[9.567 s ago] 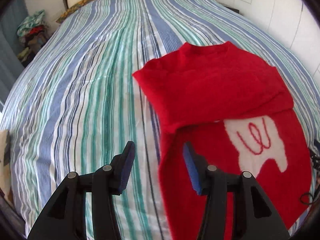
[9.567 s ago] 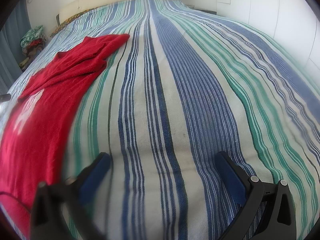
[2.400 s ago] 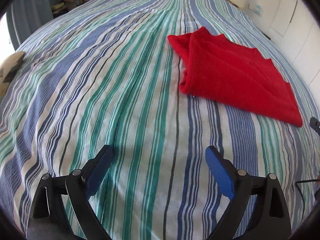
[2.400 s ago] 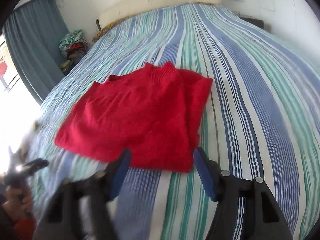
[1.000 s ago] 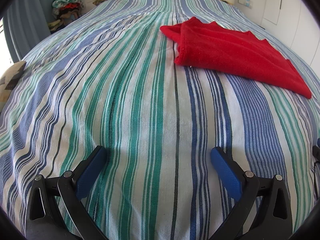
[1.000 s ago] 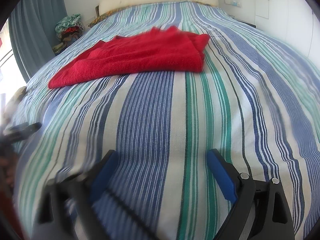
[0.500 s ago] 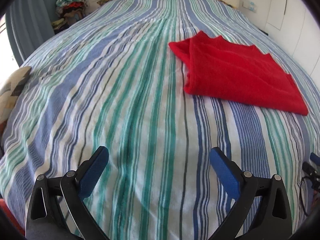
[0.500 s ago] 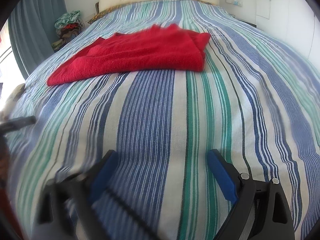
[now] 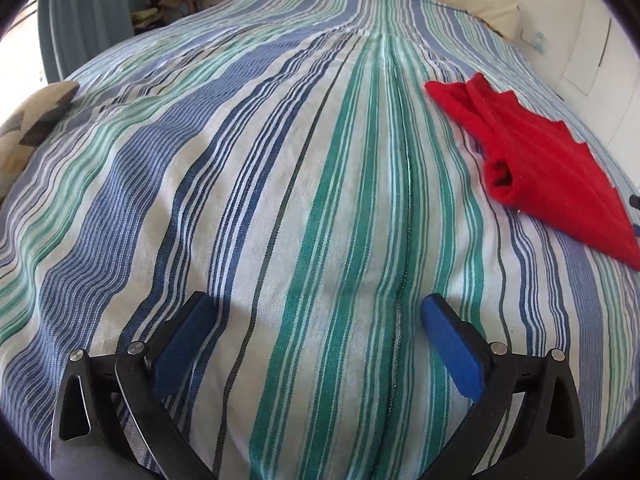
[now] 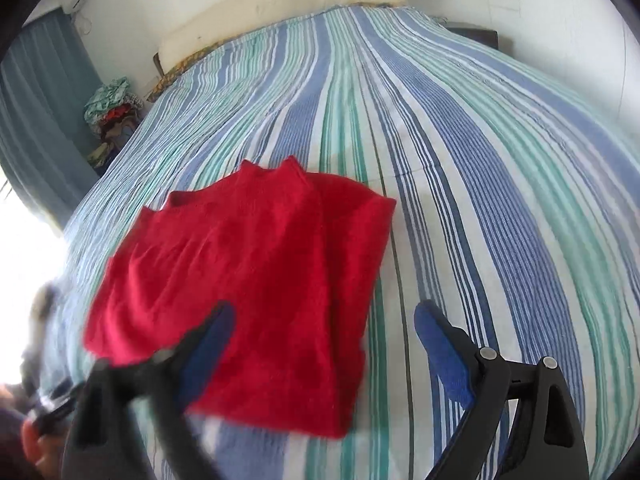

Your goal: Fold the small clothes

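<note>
A red knitted sweater (image 10: 256, 264) lies folded into a rough rectangle on the striped bedspread (image 10: 460, 152). My right gripper (image 10: 324, 320) hovers open above its near right corner, nothing pressed between the blue pads; the left finger (image 10: 204, 340) is blurred over the cloth. In the left wrist view the same sweater (image 9: 548, 168) sits far to the right, well away from my left gripper (image 9: 316, 312), which stands open over bare bedspread (image 9: 280, 184).
A cream headboard (image 10: 280, 4) and white wall bound the far end. A heap of clothes (image 10: 110, 108) sits by the blue curtain (image 10: 36, 112) on the left. A patterned cushion (image 9: 32, 128) lies at the bed's left edge. A hand (image 10: 36, 444) shows at bottom left.
My right gripper has swung forward and left over the sweater's near corner, the view blurring. My left gripper has drifted left, so the sweater slid toward the right edge of its view.
</note>
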Demonstrator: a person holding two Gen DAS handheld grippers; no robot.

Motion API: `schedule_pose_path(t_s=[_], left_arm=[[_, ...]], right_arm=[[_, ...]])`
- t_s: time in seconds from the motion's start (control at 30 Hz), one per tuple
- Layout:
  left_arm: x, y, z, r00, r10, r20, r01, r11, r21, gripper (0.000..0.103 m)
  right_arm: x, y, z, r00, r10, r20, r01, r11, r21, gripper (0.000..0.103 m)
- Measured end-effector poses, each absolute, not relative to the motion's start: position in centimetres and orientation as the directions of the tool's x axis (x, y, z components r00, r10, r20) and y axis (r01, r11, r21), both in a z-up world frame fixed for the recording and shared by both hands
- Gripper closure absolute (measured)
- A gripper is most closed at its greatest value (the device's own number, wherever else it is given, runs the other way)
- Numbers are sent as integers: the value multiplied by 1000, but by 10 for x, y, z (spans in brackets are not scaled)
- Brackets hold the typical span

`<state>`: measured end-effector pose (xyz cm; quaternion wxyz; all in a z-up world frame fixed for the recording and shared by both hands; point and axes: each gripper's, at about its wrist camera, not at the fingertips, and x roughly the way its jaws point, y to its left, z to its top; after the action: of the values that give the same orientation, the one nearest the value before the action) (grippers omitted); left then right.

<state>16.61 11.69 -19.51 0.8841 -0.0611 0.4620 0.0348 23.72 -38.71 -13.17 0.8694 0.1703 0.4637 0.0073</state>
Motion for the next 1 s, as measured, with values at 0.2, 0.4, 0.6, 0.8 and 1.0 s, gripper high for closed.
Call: schedule_pose_path(t_s=[0.2,0.4,0.6,0.8,1.0], left_arm=[[167,116,-194,579,-1,-815,-117,990,-84,0],[165,117,-194,584,-2,-812,-119,989,-88,0],[165,117,-194,584,-5,-812,-118,989,-91,0],[164,117,-194,585,-4,-811,-118,989,-90,0],[164,117,-193,585,-4,-811,-119,989,-90,0]], right_arm=[[274,-389,-178,487,279,-828,218,879,425,93],[281,-344,-111,565,342,-751,129,862,490,94],[319,-229,-66,569,471,-673,-36,833,552,94],[330,-113,-111,504,482,-716,-88,854,513,94],[325,-75,-154,373,572,-731,-152,814,560,41]])
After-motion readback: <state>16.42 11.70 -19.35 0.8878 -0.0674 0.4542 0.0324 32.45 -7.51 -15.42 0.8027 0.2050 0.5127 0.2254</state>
